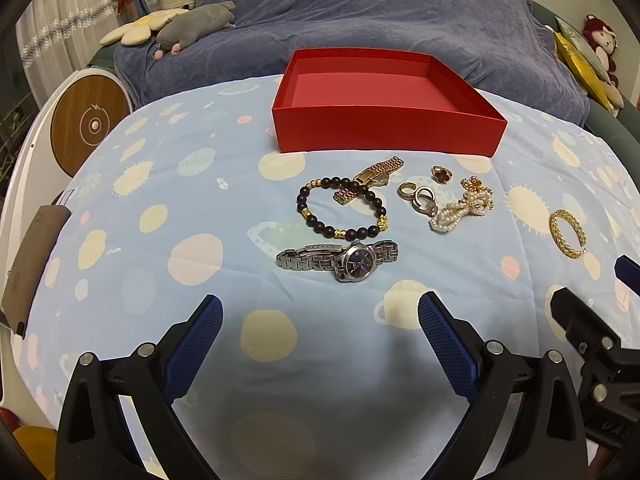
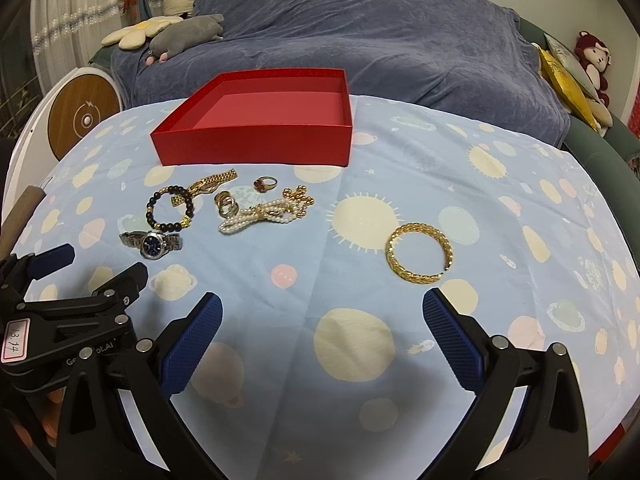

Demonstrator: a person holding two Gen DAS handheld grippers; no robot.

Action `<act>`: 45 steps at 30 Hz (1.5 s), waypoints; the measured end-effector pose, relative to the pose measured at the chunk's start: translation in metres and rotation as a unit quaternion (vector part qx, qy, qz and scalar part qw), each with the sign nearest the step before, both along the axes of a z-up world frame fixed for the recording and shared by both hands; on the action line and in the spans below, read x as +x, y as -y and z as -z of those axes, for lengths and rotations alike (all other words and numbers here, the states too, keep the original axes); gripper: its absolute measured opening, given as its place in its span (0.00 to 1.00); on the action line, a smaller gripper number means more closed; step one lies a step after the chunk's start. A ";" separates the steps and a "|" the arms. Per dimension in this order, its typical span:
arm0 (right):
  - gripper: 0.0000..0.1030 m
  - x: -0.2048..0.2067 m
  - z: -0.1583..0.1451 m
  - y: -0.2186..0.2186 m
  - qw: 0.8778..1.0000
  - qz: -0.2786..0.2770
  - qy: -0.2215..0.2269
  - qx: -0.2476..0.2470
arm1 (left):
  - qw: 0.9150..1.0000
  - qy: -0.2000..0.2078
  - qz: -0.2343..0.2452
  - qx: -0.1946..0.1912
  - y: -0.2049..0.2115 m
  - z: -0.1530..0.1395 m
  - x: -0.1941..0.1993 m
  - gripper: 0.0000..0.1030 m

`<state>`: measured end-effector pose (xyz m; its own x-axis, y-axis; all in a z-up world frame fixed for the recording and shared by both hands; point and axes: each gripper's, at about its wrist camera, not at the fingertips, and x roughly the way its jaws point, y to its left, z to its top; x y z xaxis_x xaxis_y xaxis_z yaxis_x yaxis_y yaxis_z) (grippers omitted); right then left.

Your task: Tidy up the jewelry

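An empty red box (image 1: 384, 130) (image 2: 256, 146) stands at the back of the table. In front of it lie a silver watch (image 1: 340, 259) (image 2: 152, 242), a dark bead bracelet (image 1: 340, 208) (image 2: 170, 208), a gold watch (image 1: 370, 180) (image 2: 208, 186), a red-stone ring (image 1: 441, 173) (image 2: 265, 184), gold rings (image 1: 418, 197) (image 2: 226, 204) and a pearl necklace (image 1: 462, 210) (image 2: 266, 212). A gold bangle (image 1: 568, 234) (image 2: 418, 252) lies apart to the right. My left gripper (image 1: 320, 312) is open, just short of the silver watch. My right gripper (image 2: 322, 308) is open, just short of the bangle.
The table has a light blue planet-print cloth (image 1: 160, 240) (image 2: 520, 200). A sofa under a blue blanket (image 1: 360, 20) with plush toys (image 1: 192, 24) stands behind. A white round device (image 1: 86, 124) sits at the left. The other gripper shows at each view's edge (image 1: 592, 332) (image 2: 52, 304).
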<state>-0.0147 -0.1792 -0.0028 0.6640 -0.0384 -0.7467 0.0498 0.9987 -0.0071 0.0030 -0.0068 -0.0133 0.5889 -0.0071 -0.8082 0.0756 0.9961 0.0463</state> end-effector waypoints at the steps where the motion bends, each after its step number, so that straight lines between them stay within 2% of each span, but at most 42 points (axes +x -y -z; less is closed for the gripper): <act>1: 0.95 0.002 0.000 0.005 1.000 0.006 -0.003 0.007 | 1.000 -0.003 -0.003 -0.004 -0.002 -0.001 0.001 0.93; 4: 0.95 0.004 0.000 0.022 0.999 0.025 -0.009 0.027 | 1.000 -0.009 -0.007 -0.018 -0.007 0.000 0.005 0.93; 12: 0.95 0.006 -0.003 0.036 0.999 0.041 -0.013 0.031 | 0.999 -0.019 0.011 -0.048 -0.009 0.002 0.019 0.93; 15: 0.95 0.009 -0.002 0.038 0.998 0.041 -0.016 0.034 | 0.998 -0.029 0.014 -0.051 -0.005 0.009 0.029 0.90; 17: 0.95 0.010 -0.003 0.040 0.999 0.041 -0.015 0.032 | 0.998 -0.030 0.020 -0.048 -0.002 0.013 0.033 0.78; 19: 0.95 0.011 -0.004 0.045 0.998 0.046 -0.012 0.031 | 0.998 -0.030 0.022 -0.041 0.001 0.016 0.036 0.74; 20: 0.95 0.012 -0.005 0.048 0.998 0.050 -0.012 0.033 | 0.998 -0.030 0.024 -0.040 0.002 0.018 0.037 0.66; 22: 0.95 0.016 -0.003 0.055 0.997 0.060 -0.014 0.036 | 0.999 -0.022 0.027 -0.028 0.005 0.019 0.037 0.59; 27: 0.95 0.026 0.003 0.070 0.996 0.074 -0.023 0.044 | 0.998 -0.022 0.046 -0.043 0.006 0.015 0.036 0.19; 29: 0.95 0.030 0.006 0.071 0.996 0.074 -0.026 0.039 | 0.997 -0.022 0.051 -0.048 0.006 0.014 0.034 0.15; 30: 0.93 0.033 0.008 0.071 0.996 0.074 -0.029 0.036 | 0.997 -0.020 0.053 -0.050 0.007 0.013 0.033 0.10; 32: 0.89 0.038 0.011 0.071 0.996 0.071 -0.031 0.031 | 0.997 -0.017 0.060 -0.054 0.008 0.010 0.031 0.07; 37: 0.82 0.049 0.021 0.073 0.996 0.071 -0.045 0.029 | 0.995 -0.022 0.059 -0.079 -0.001 0.003 0.028 0.07; 40: 0.70 0.055 0.031 0.073 0.995 0.069 -0.063 0.039 | 0.993 -0.025 0.058 -0.095 -0.009 0.001 0.026 0.07; 45: 0.64 0.056 0.032 0.069 0.996 0.064 -0.055 0.024 | 0.992 -0.024 0.058 -0.110 -0.020 -0.005 0.023 0.07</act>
